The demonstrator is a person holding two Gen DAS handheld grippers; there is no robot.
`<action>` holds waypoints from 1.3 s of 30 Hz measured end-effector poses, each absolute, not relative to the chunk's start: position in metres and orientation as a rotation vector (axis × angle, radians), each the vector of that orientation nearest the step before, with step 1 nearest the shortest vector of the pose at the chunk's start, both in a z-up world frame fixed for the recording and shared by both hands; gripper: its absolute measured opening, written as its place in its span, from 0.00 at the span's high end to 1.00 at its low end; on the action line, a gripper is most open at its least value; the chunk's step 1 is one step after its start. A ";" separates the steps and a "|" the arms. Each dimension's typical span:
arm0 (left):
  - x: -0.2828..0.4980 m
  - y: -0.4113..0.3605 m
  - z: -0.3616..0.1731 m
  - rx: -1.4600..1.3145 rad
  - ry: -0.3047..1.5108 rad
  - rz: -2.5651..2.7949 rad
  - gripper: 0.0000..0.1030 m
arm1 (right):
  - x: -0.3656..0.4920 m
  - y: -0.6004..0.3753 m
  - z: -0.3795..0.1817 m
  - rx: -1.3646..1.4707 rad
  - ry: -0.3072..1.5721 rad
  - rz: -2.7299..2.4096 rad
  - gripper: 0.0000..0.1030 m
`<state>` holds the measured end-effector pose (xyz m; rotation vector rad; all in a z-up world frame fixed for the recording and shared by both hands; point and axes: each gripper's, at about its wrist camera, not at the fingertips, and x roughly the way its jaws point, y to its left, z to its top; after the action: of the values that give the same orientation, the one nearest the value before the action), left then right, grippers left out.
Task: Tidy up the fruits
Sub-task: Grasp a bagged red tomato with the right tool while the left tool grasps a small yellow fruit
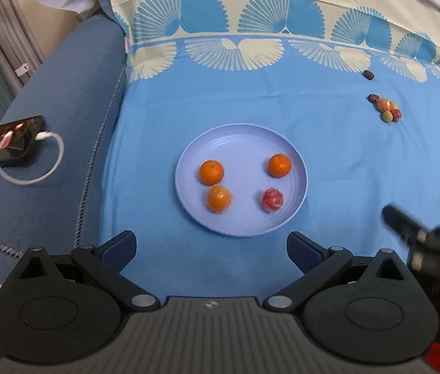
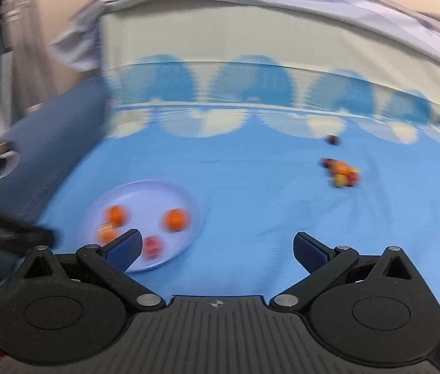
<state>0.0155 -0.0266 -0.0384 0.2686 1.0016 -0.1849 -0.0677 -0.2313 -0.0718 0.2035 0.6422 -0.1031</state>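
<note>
Four fruits already sit on the lilac plate (image 1: 298,159): three oranges (image 1: 211,172) spaced around it and a red wrapped fruit (image 1: 272,199) at its near right. They lie apart from one another, likely set down one at a time. The plate rests on the blue bedsheet (image 1: 329,187), roughly centred in front of the left gripper (image 1: 210,249), whose jaws stand wide apart with nothing between them.

Far to the right, well apart from the plate, a small cluster of mixed fruits (image 1: 388,109) lies on the sheet, with one dark fruit (image 1: 368,75) alone just beyond it. These seem to be what remains to gather.

In its own blurred view, the right gripper (image 2: 217,249) also has its jaws spread and empty, with the cluster ahead to its right; it is probably the better placed hand to fetch from there. A phone (image 1: 5,145) on a charging cable lies on the darker blue cover at the left.
</note>
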 end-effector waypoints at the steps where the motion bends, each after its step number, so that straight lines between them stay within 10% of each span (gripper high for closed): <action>1: 0.022 -0.032 -0.040 0.275 1.007 -0.187 0.00 | -0.062 -0.243 -0.078 0.213 0.635 -0.150 0.01; 24: 0.155 -0.212 -0.092 0.485 1.033 -0.286 0.00 | 0.142 -0.460 -0.250 0.227 0.664 -0.567 0.03; 29: 0.174 -0.278 -0.117 0.516 0.981 -0.391 0.00 | 0.125 -0.478 -0.242 0.188 0.660 -0.635 0.50; 39: 0.202 -0.404 -0.187 0.477 0.988 -0.698 0.01 | 0.091 -0.530 -0.243 0.339 0.658 -0.783 0.57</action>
<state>0.2017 -0.4044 -0.1870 0.4772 0.9884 -0.6982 0.0909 -0.5297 -0.2433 0.3394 0.6582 -0.7835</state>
